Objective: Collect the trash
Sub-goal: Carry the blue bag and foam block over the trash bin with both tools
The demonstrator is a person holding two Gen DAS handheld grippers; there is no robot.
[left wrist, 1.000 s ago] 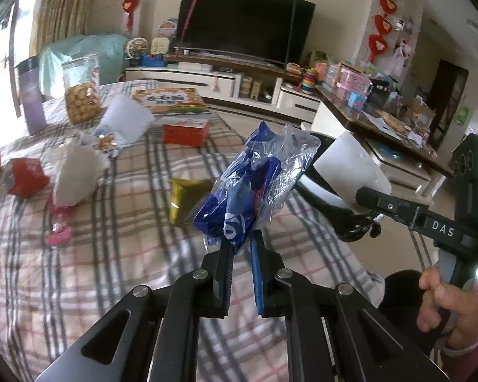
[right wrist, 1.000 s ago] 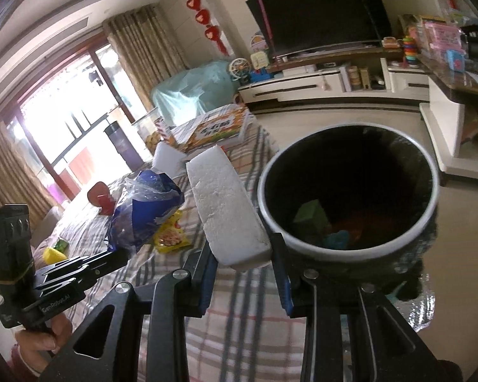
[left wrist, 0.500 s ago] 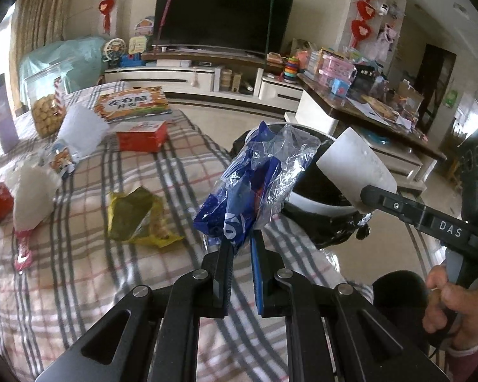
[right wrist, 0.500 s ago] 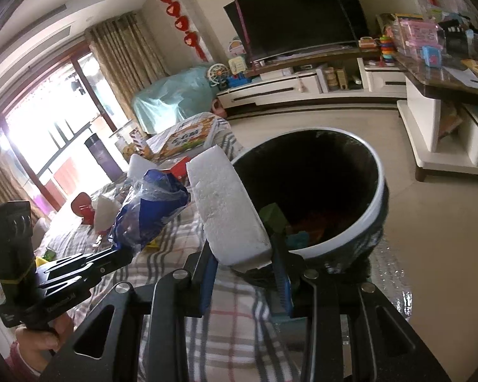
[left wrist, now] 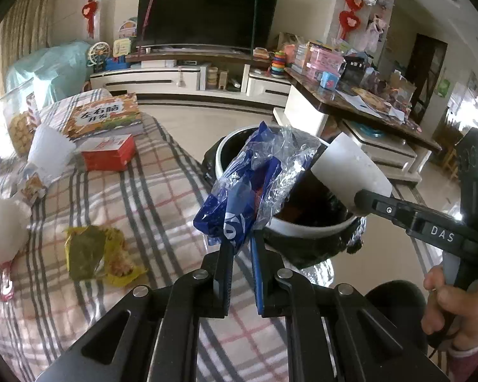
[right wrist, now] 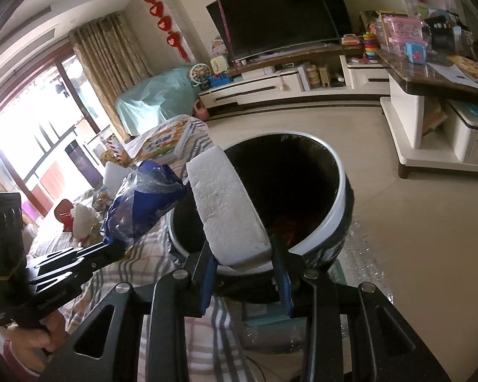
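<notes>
Your left gripper [left wrist: 240, 248] is clamped on a blue plastic bag [left wrist: 239, 191], jaws nearly together; your right gripper [right wrist: 243, 254] is clamped wider on a white foam block [right wrist: 226, 213]; both point forward side by side; your right hand [left wrist: 455, 308] wraps its handle low.

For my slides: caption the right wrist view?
Right gripper carries white foam block toward the trash bin.

Trash bin [right wrist: 341, 197] interior dark (contents unreadable); foam block [right wrist: 229, 213] hides near rim
</notes>
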